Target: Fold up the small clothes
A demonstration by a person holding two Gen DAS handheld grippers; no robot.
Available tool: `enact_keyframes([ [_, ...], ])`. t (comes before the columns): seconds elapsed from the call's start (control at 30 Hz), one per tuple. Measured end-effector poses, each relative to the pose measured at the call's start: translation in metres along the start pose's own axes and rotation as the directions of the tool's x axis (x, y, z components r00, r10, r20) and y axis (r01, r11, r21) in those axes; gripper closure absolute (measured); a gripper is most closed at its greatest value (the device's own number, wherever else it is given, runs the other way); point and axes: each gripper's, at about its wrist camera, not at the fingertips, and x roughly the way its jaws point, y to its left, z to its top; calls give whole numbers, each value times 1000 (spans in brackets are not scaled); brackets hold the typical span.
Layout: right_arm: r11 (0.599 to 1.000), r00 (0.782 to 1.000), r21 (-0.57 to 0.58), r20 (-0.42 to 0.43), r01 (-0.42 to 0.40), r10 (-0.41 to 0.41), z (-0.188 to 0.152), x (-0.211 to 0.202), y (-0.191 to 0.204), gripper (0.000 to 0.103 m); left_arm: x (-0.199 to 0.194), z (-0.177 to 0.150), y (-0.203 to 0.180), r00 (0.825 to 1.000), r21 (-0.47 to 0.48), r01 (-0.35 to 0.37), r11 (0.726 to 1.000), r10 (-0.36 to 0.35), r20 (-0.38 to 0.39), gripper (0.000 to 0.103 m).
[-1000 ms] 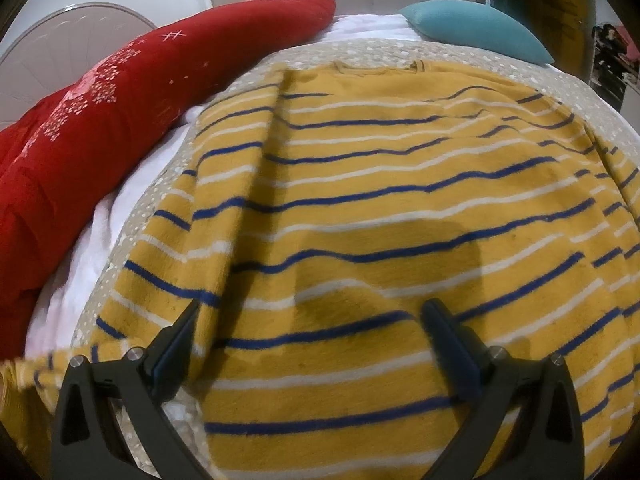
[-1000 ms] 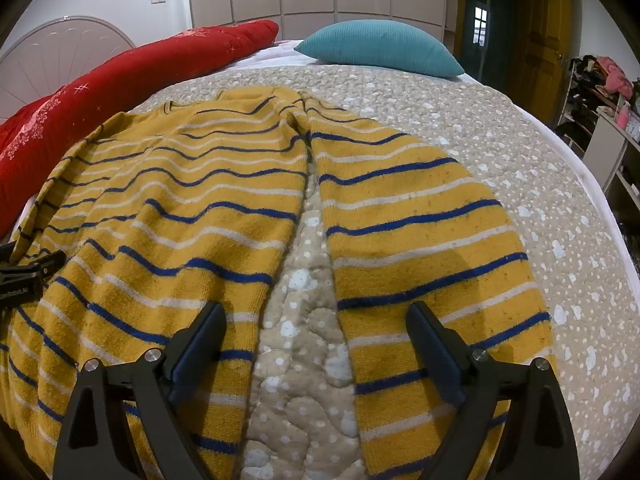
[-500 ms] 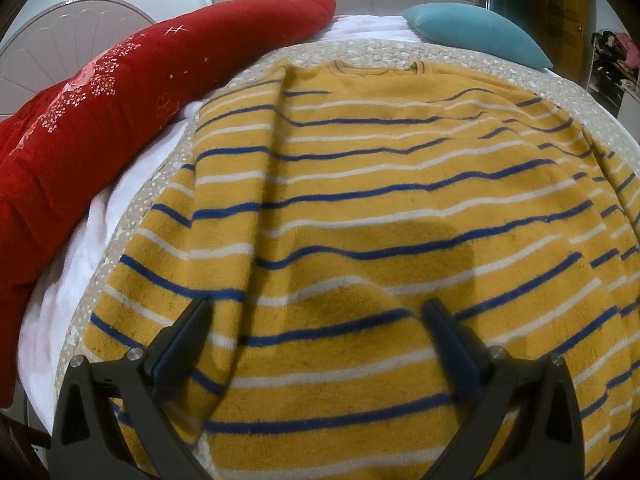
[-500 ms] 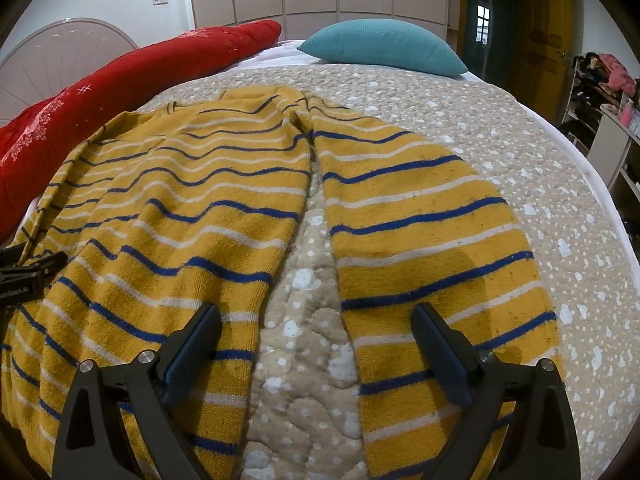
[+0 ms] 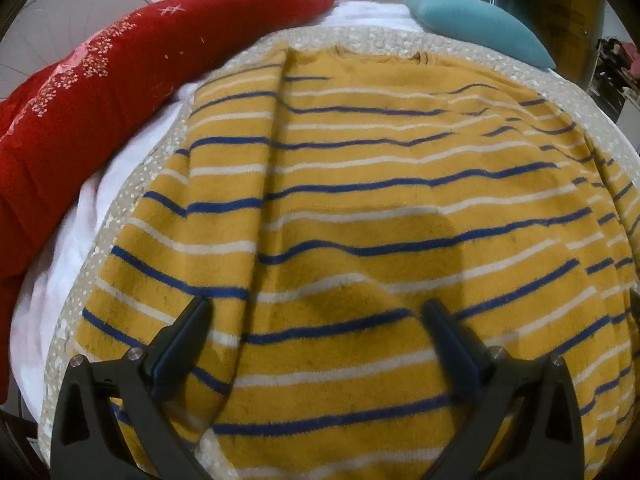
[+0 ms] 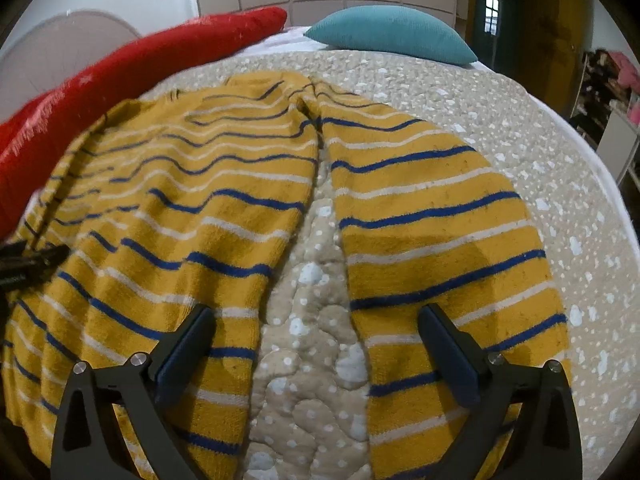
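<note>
A yellow sweater (image 5: 360, 184) with blue and white stripes lies spread flat on the bed, neck at the far end. In the right wrist view its body (image 6: 180, 216) lies left and one sleeve (image 6: 432, 232) lies right, with a strip of bedspread between them. My left gripper (image 5: 316, 344) is open and empty, hovering over the sweater's lower body near its left side. My right gripper (image 6: 316, 348) is open and empty over the gap between body and sleeve. The left gripper's tip also shows in the right wrist view (image 6: 28, 264) at the far left.
The beige dotted quilt (image 6: 520, 120) covers the bed. A long red pillow (image 5: 120, 80) lies along the left side. A teal pillow (image 6: 392, 32) lies at the head. White sheet (image 5: 72, 240) shows at the left edge. A door and shelves (image 6: 612, 96) stand right.
The left gripper has shifted right and forward over the sweater, so the sweater's left edge and the red pillow sit further left. The right gripper has barely moved. Both stay open.
</note>
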Motion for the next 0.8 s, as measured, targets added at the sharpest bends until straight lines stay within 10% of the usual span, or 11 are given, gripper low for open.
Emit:
enact_keyframes([
  [0.13,1000,998,-4,52,23,-23,6,-32,-7,26,-5,-7,2,999,12,19,1000,-20,41,0],
  [0.23,998,987,36,153,45,-50,7,-76,-24,26,-7,-10,5,999,5,22,1000,-22,38,0],
  [0.5,995,997,-54,16,78,-77,-18,-55,-20,26,-51,-21,24,970,-72,118,990,-99,223,1],
  [0.53,992,996,-83,-7,92,-93,-22,-47,-15,31,-57,-23,28,961,-85,154,984,-129,244,1],
  [0.63,985,992,-129,-40,112,-118,-26,-39,-8,92,-67,-29,35,945,-113,221,969,-184,271,1],
  [0.8,940,940,40,34,338,-340,24,-56,-71,100,-81,-22,40,932,-124,205,971,-155,328,1],
])
